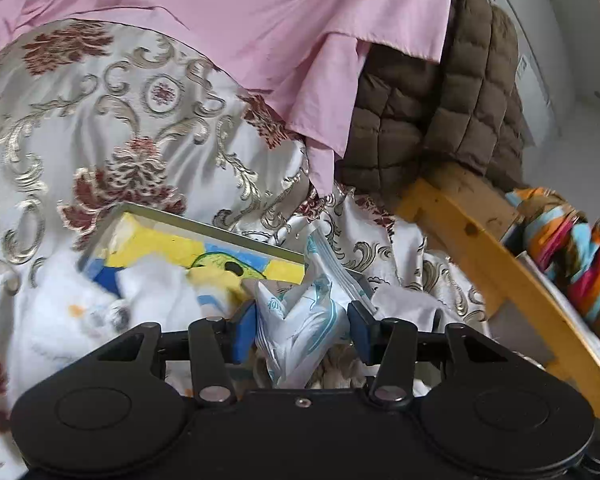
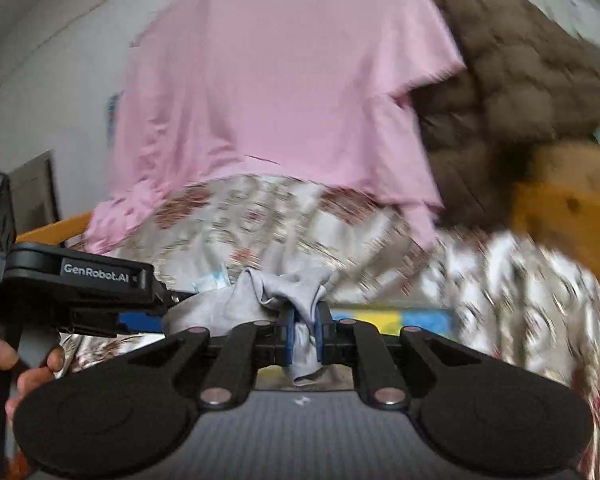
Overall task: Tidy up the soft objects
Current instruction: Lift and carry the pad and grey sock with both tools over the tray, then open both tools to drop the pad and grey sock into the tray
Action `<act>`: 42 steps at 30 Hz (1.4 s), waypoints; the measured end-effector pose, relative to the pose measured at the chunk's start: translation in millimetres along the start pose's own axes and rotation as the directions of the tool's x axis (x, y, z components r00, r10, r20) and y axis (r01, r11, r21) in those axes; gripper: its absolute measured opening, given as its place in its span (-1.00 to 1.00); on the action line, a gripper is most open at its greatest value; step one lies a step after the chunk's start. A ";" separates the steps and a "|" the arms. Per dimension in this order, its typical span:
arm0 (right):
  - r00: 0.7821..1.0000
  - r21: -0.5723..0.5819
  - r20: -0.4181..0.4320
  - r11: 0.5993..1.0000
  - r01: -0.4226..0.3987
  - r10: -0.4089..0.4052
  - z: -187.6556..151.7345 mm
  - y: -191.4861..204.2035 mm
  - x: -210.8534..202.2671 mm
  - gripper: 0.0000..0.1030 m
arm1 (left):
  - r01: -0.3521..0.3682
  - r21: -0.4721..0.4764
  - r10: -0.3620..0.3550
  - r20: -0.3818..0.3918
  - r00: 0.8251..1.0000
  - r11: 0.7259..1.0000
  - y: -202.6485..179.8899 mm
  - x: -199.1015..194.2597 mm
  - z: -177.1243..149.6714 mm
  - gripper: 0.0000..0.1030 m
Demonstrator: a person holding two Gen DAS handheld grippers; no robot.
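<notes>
Grey cloth (image 2: 240, 300) is pinched between the nearly closed jaws of our right gripper (image 2: 303, 334) at the lower middle of the right wrist view, bunched up and trailing leftward toward our left gripper (image 2: 80, 280), which shows at the left edge with a hand (image 2: 28, 368) on its grip. In the left wrist view our left gripper (image 1: 302, 330) has its jaws about half open, pressing on a crumpled white packet with teal print (image 1: 300, 320) at the lower middle. Behind both lie the patterned bedspread (image 1: 100, 120), a pink sheet (image 1: 260, 20) across the top, a brown quilted jacket (image 1: 440, 100) at the upper right, and a yellow and blue box (image 1: 188, 248) just left of the packet. We judge that we are mid-carry, both soft items lifted clear of the bed. Next we need a spot for each, perhaps the wooden frame (image 1: 480, 248) at the right with colourful cloth (image 1: 572, 248) in it, and steady grips until we set them down.
</notes>
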State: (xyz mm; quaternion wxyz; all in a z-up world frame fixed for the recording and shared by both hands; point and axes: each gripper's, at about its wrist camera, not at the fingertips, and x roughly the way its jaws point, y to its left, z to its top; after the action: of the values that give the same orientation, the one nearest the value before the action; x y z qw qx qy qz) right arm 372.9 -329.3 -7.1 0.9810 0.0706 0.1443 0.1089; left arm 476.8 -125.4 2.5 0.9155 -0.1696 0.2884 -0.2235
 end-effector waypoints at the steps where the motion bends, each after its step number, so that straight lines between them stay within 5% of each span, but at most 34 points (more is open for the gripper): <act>1: 1.000 0.034 -0.018 0.999 0.011 -0.011 0.5 -11.0 2.4 -0.78 | -0.004 0.004 0.004 -0.007 1.000 1.000 -2.7 6.7 0.6 -0.02; 5: 0.993 0.081 -0.104 0.995 0.064 -0.056 5.8 -38.9 21.7 -0.77 | -0.031 0.036 0.032 -0.028 0.999 0.999 -10.3 30.4 3.2 -0.02; 11: 0.959 -0.022 -0.250 0.991 0.133 -0.134 2.7 -36.4 62.4 -0.76 | -0.092 0.048 0.096 -0.095 0.991 0.995 -11.7 57.9 -3.8 0.02; 18: 0.918 -0.011 -0.349 0.980 0.198 -0.189 -20.7 -40.8 73.3 -0.52 | -0.114 -0.046 0.107 -0.121 0.987 0.992 -0.2 56.4 -3.0 0.31; 21: 0.916 0.021 -0.355 0.978 0.207 -0.186 -22.8 -46.4 65.1 -0.15 | -0.124 -0.047 0.117 -0.129 0.985 0.991 0.1 51.0 -4.3 0.44; 31: 0.936 0.078 -0.305 0.975 0.209 -0.176 -12.2 -44.1 36.9 0.35 | -0.182 -0.055 0.175 -0.115 0.978 0.982 3.5 24.3 -10.4 0.92; 42: 0.956 0.101 -0.212 0.968 0.228 -0.203 -0.1 -15.4 -24.4 0.73 | -0.219 -0.046 0.221 0.026 0.975 0.975 -1.5 -66.2 -35.2 0.98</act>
State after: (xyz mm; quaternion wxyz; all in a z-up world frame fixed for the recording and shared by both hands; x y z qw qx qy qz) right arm 353.0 -349.9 -3.3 0.9612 0.1040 0.2556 -0.0013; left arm 406.4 -99.4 5.8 0.9351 -0.1595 0.2959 -0.1119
